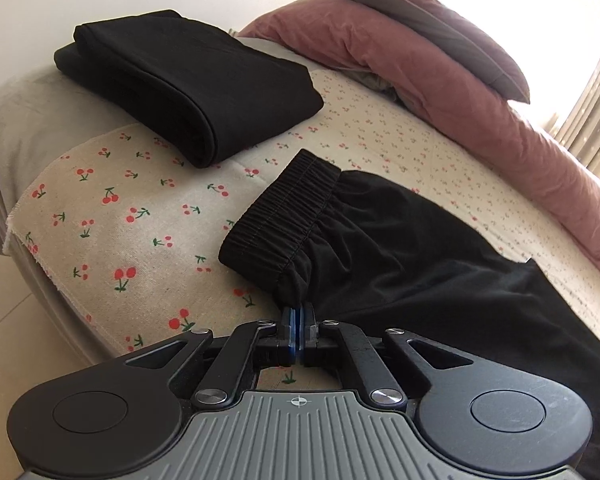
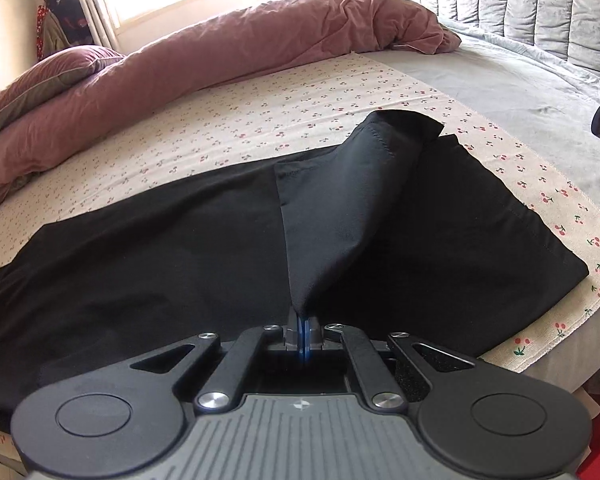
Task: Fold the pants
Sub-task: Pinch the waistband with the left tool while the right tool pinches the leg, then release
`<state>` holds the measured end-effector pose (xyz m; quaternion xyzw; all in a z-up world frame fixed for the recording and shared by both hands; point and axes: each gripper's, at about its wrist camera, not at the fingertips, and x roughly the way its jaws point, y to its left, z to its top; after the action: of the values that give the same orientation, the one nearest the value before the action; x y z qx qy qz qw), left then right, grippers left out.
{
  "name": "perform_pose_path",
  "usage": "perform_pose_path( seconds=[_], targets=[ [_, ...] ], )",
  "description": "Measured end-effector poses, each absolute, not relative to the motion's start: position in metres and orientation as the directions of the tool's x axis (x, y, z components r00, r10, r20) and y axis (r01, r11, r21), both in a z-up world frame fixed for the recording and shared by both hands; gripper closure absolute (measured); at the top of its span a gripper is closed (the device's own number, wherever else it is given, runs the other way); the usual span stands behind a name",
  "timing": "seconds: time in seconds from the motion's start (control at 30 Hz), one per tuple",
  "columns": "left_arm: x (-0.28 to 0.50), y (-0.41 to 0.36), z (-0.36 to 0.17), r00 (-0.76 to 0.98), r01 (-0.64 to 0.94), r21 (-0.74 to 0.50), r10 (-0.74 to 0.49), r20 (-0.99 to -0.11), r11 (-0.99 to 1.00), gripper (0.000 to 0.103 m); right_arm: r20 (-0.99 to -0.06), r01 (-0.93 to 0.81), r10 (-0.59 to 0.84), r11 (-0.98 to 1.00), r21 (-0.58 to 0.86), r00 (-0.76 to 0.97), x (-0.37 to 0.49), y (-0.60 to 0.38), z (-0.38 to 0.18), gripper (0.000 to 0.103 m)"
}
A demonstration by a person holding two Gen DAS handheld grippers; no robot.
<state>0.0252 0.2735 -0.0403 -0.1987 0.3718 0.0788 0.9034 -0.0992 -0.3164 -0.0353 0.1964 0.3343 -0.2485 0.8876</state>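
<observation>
Black pants (image 1: 400, 248) lie across a cherry-print cloth (image 1: 112, 216) on the bed. Their gathered elastic waistband (image 1: 284, 212) points up and to the left in the left wrist view. My left gripper (image 1: 299, 314) is shut on the pants' near edge just below the waistband corner, and the fabric rises into its blue pads. In the right wrist view the pants (image 2: 148, 248) spread wide, with the leg hems at the right. My right gripper (image 2: 303, 320) is shut on the near edge of the upper leg, lifting a tented peak of cloth (image 2: 340, 208) off the lower leg.
A second pair of black pants (image 1: 188, 88), folded, lies at the far left of the bed. A pink duvet (image 2: 228, 44) and pillows (image 1: 432, 28) line the far side by the window. A grey padded headboard (image 2: 532, 12) stands at the right. The bed's edge (image 1: 4, 184) drops to the floor at left.
</observation>
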Motion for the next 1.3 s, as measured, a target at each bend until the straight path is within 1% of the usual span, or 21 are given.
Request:
perform_pose_path(
  seconds=[0.03, 0.13, 0.17, 0.2, 0.23, 0.27, 0.3, 0.43, 0.47, 0.53, 0.6, 0.67, 0.77, 0.8, 0.83, 0.87, 0.9, 0.97, 1.0, 1.13, 1.3],
  targets=[
    [0.026, 0.273, -0.042, 0.700, -0.292, -0.290, -0.003, -0.714, 0.912, 0.101, -0.703, 0.575, -0.309, 0.799, 0.173, 0.641, -0.097, -0.317, -0.038, 0.101],
    [0.028, 0.272, -0.044, 0.687, -0.291, -0.266, 0.007, -0.727, 0.919, 0.093, -0.738, 0.589, -0.306, 0.794, 0.151, 0.601, -0.091, -0.322, -0.043, 0.100],
    [0.026, 0.271, -0.043, 0.691, -0.290, -0.257, 0.016, -0.723, 0.922, 0.091, -0.737, 0.588, -0.306, 0.794, 0.152, 0.603, -0.092, -0.322, -0.042, 0.097],
    [0.023, 0.268, -0.040, 0.693, -0.291, -0.235, 0.035, -0.720, 0.927, 0.086, -0.732, 0.589, -0.311, 0.794, 0.151, 0.607, -0.093, -0.323, -0.039, 0.084],
    [0.020, 0.266, -0.037, 0.697, -0.297, -0.217, 0.056, -0.715, 0.930, 0.079, -0.724, 0.595, -0.323, 0.790, 0.148, 0.609, -0.096, -0.325, -0.035, 0.067],
    [0.015, 0.263, -0.033, 0.701, -0.307, -0.191, 0.086, -0.708, 0.932, 0.062, -0.702, 0.601, -0.343, 0.784, 0.152, 0.624, -0.101, -0.326, -0.030, 0.060],
    [0.009, 0.259, -0.028, 0.712, -0.306, -0.171, 0.106, -0.694, 0.937, 0.047, -0.690, 0.605, -0.354, 0.782, 0.152, 0.631, -0.104, -0.328, -0.025, 0.055],
    [-0.002, 0.237, -0.007, 0.761, -0.224, -0.134, 0.087, -0.643, 0.965, 0.039, -0.671, 0.615, -0.375, 0.773, 0.155, 0.640, -0.102, -0.342, -0.009, 0.053],
    [-0.002, 0.229, -0.002, 0.769, -0.196, -0.131, 0.069, -0.635, 0.972, 0.034, -0.667, 0.612, -0.374, 0.775, 0.156, 0.644, -0.098, -0.344, -0.006, 0.051],
    [0.003, 0.208, 0.006, 0.782, -0.114, -0.131, 0.008, -0.623, 0.985, 0.032, -0.656, 0.591, -0.368, 0.792, 0.150, 0.659, -0.083, -0.347, -0.001, 0.042],
    [0.009, 0.184, 0.010, 0.788, -0.027, -0.137, -0.064, -0.612, 0.990, 0.028, -0.659, 0.574, -0.359, 0.808, 0.135, 0.660, -0.065, -0.348, -0.003, 0.041],
    [0.019, 0.156, 0.009, 0.778, 0.074, -0.149, -0.151, -0.610, 0.986, 0.028, -0.671, 0.555, -0.347, 0.823, 0.117, 0.655, -0.043, -0.348, -0.008, 0.041],
    [0.034, 0.115, 0.004, 0.743, 0.203, -0.161, -0.259, -0.617, 0.966, 0.027, -0.698, 0.542, -0.356, 0.839, 0.054, 0.621, -0.009, -0.349, -0.021, 0.042],
    [0.039, 0.098, 0.000, 0.725, 0.251, -0.171, -0.302, -0.618, 0.953, 0.027, -0.708, 0.543, -0.365, 0.839, 0.031, 0.604, 0.003, -0.350, -0.027, 0.045],
    [0.043, 0.086, -0.003, 0.712, 0.287, -0.179, -0.334, -0.617, 0.941, 0.027, -0.713, 0.549, -0.381, 0.836, 0.007, 0.589, 0.012, -0.353, -0.034, 0.050],
    [0.047, 0.070, -0.009, 0.698, 0.339, -0.188, -0.380, -0.607, 0.922, 0.027, -0.713, 0.557, -0.396, 0.830, -0.009, 0.579, 0.018, -0.355, -0.040, 0.052],
    [0.049, 0.060, -0.013, 0.690, 0.371, -0.193, -0.409, -0.597, 0.908, 0.027, -0.709, 0.565, -0.410, 0.825, -0.019, 0.574, 0.021, -0.359, -0.045, 0.055],
    [0.052, 0.038, -0.025, 0.663, 0.452, -0.201, -0.478, -0.576, 0.869, 0.028, -0.687, 0.567, -0.430, 0.823, -0.032, 0.585, 0.019, -0.363, -0.047, 0.084],
    [0.053, 0.028, -0.030, 0.640, 0.487, -0.205, -0.507, -0.577, 0.849, 0.028, -0.690, 0.585, -0.442, 0.811, -0.034, 0.573, 0.015, -0.365, -0.045, 0.103],
    [0.052, 0.005, -0.050, 0.549, 0.580, -0.205, -0.565, -0.616, 0.788, 0.028, -0.641, 0.656, -0.489, 0.754, 0.031, 0.592, -0.027, -0.380, -0.024, 0.103],
    [0.045, -0.003, -0.061, 0.524, 0.639, -0.147, -0.566, -0.636, 0.755, 0.028, -0.590, 0.743, -0.533, 0.644, 0.181, 0.606, -0.109, -0.412, -0.005, 0.103]
  ],
)
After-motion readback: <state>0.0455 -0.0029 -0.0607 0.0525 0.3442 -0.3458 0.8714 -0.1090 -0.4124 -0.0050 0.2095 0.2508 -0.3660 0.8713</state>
